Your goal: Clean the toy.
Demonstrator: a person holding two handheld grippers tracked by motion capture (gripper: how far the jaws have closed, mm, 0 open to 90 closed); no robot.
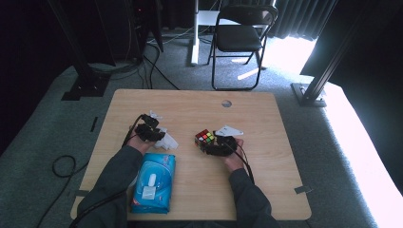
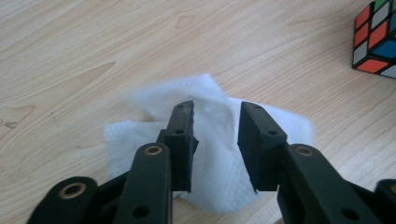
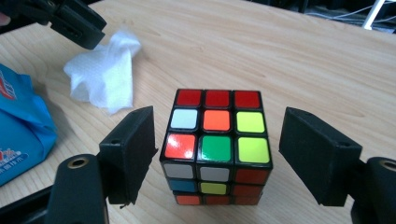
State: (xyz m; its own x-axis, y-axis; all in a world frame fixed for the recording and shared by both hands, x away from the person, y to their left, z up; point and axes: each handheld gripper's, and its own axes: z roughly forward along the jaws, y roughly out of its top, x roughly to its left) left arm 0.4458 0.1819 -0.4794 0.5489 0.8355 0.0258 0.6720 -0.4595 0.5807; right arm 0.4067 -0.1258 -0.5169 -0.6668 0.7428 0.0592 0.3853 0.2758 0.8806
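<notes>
A scrambled puzzle cube (image 1: 205, 137) (image 3: 217, 140) stands on the wooden table (image 1: 266, 166) right of centre. My right gripper (image 1: 205, 144) (image 3: 219, 117) is open, one jaw on each side of the cube with a thin gap at both. A crumpled white tissue (image 1: 168, 141) (image 2: 140, 130) lies left of centre. My left gripper (image 1: 159, 137) (image 2: 215, 109) hovers low over the tissue, its jaws apart and not pinching it. From the right gripper view the left gripper (image 3: 70, 21) sits just above the tissue (image 3: 105, 70). The cube (image 2: 376, 39) appears at the upper right of the left gripper view.
A blue pack of wet wipes (image 1: 153, 183) (image 3: 18, 126) lies near the front edge, beside the person's left forearm. A small round hole (image 1: 226, 103) marks the far side of the table. A black folding chair (image 1: 240, 35) stands on the floor beyond it.
</notes>
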